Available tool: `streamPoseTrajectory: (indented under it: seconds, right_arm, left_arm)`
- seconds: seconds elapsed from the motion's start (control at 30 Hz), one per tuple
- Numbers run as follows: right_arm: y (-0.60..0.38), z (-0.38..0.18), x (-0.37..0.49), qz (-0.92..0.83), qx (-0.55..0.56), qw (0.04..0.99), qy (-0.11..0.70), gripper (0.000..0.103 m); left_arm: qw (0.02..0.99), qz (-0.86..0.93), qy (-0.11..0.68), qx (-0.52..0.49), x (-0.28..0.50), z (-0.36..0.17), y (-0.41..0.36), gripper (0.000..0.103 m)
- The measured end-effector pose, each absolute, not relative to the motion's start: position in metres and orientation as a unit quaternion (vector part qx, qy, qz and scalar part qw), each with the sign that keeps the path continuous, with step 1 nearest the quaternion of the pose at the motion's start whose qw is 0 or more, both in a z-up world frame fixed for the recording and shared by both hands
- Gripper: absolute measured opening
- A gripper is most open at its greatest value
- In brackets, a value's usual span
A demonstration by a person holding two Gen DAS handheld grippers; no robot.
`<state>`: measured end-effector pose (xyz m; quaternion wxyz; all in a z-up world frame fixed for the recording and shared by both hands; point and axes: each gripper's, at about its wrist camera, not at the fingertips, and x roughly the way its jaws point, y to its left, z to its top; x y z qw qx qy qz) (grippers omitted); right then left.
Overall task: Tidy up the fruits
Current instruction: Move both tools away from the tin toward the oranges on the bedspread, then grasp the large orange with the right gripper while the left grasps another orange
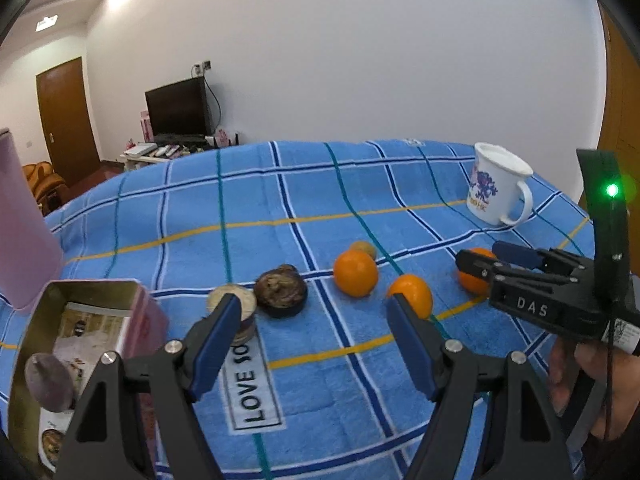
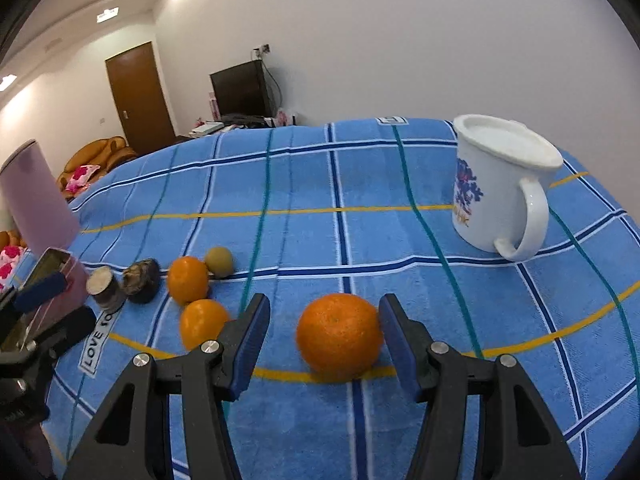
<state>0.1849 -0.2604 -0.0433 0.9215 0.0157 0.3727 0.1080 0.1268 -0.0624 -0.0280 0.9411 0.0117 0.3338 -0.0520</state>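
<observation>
A: Where is the orange [image 2: 339, 338] relative to the right gripper [image 2: 324, 340]?
B: On the blue cloth [image 2: 360, 184], between its spread fingers, touching neither clearly.
A: And the left gripper [image 1: 312, 344]?
B: Spread too, empty, above the cloth near a halved fruit [image 1: 236, 304].

A soft, napped checked cloth [image 2: 304, 184] covers the table. The mug [image 2: 496, 184], at two o'clock in the right wrist view, looks like glossy white glazed ceramic. The orange [image 2: 340, 338] has dimpled, slightly shiny peel. At nine o'clock in the left wrist view, the open tin [image 1: 28, 344] shows dull brassy metal inside, with printed paper [image 1: 94, 328] in it.
</observation>
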Motion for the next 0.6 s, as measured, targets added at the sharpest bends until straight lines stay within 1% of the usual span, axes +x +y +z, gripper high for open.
streamPoseTrajectory:
  seconds: [0.27,0.3,0.37,0.5,0.6]
  right_arm:
    - [-0.281,-0.056,0.199,0.093,0.052,0.903,0.415,0.058]
    - [-0.282,-0.056,0.199,0.093,0.055,0.903,0.416,0.057]
    - [-0.284,-0.054,0.195,0.097,0.053,0.905,0.410,0.049]
    - [-0.280,-0.053,0.190,0.099,0.033,0.906,0.410,0.049]
    - [-0.289,-0.053,0.187,0.106,0.053,0.903,0.412,0.050]
  left_arm:
    - [0.937,-0.068,0.342,0.026,0.137,-0.034,-0.087,0.078]
    - [0.936,-0.070,0.343,0.027,0.137,-0.035,-0.089,0.078]
    - [0.935,-0.075,0.346,0.030,0.139,-0.037,-0.095,0.078]
    - [0.931,-0.086,0.354,0.028,0.142,-0.041,-0.103,0.078]
    - [0.930,-0.085,0.357,0.032,0.144,-0.044,-0.106,0.078]
